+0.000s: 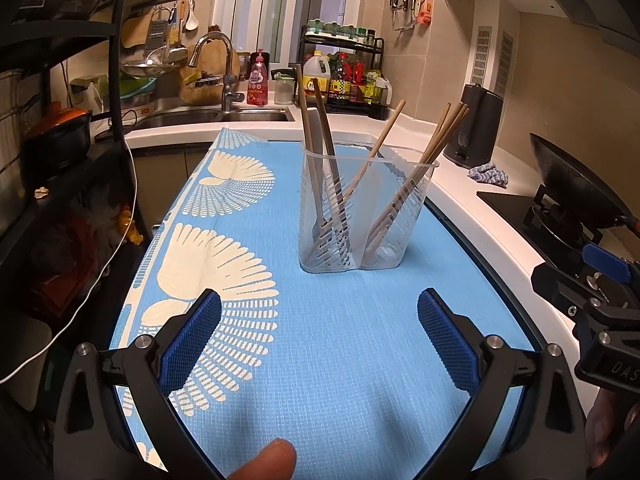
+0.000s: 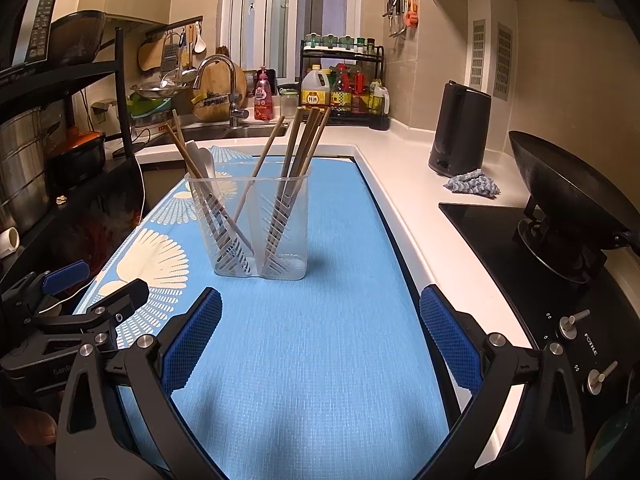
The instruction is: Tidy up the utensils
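A clear plastic utensil holder (image 1: 362, 216) (image 2: 256, 228) with two compartments stands upright on the blue patterned mat (image 1: 320, 360) (image 2: 312, 360). Several wooden chopsticks (image 1: 424, 160) (image 2: 308, 140) lean in both compartments. A pale spoon-like utensil (image 2: 202, 164) stands in the left compartment. My left gripper (image 1: 319, 312) is open and holds nothing, well short of the holder. My right gripper (image 2: 320, 312) is also open and holds nothing, in front of the holder. The right gripper's body (image 1: 600, 300) shows at the right edge of the left wrist view. The left gripper's body (image 2: 72, 312) shows at the left edge of the right wrist view.
A wok (image 2: 576, 196) sits on the black hob (image 2: 520, 248) to the right, with a black kettle (image 2: 458, 132) and a blue cloth (image 2: 472, 184) behind. A sink and tap (image 1: 218, 68) lie at the back left, beside a bottle rack (image 1: 344, 76). Dark shelving (image 1: 60, 140) stands on the left.
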`<state>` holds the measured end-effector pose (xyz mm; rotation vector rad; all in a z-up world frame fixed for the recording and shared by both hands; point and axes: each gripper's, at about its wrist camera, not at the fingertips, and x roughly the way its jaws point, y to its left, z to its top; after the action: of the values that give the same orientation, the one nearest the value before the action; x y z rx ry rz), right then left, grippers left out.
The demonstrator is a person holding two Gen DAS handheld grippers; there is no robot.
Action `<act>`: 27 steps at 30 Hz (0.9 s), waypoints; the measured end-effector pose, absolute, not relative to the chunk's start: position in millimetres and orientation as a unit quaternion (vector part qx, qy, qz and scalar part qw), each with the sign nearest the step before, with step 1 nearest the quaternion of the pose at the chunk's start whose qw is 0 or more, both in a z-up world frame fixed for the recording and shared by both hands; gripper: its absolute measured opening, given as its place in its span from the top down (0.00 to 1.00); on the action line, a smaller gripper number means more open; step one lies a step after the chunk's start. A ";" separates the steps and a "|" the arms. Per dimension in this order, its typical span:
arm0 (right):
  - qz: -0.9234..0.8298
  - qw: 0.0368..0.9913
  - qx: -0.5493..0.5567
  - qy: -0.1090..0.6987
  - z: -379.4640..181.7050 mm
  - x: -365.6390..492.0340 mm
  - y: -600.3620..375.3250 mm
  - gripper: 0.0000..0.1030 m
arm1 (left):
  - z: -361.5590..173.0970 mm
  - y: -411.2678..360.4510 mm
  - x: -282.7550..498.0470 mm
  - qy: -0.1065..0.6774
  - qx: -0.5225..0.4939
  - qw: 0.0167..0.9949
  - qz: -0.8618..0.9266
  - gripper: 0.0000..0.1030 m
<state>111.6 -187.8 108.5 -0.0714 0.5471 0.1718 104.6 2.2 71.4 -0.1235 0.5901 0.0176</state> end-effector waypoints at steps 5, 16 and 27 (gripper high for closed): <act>0.084 0.958 -0.034 0.274 107.3 112.9 -187.7 0.05 | 71.7 1.5 104.0 0.290 -0.061 0.955 0.008 0.07; 0.085 0.957 -0.035 0.276 106.7 112.4 -187.6 0.05 | 72.0 2.2 105.3 0.289 -0.065 0.955 0.005 0.07; 0.085 0.956 -0.034 0.280 103.8 115.1 -188.6 0.05 | 74.0 0.8 105.2 0.283 -0.064 0.957 0.004 0.07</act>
<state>115.1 -188.6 103.8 -0.0695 0.5683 0.1726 105.2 0.8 74.0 -0.1291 0.5750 0.0071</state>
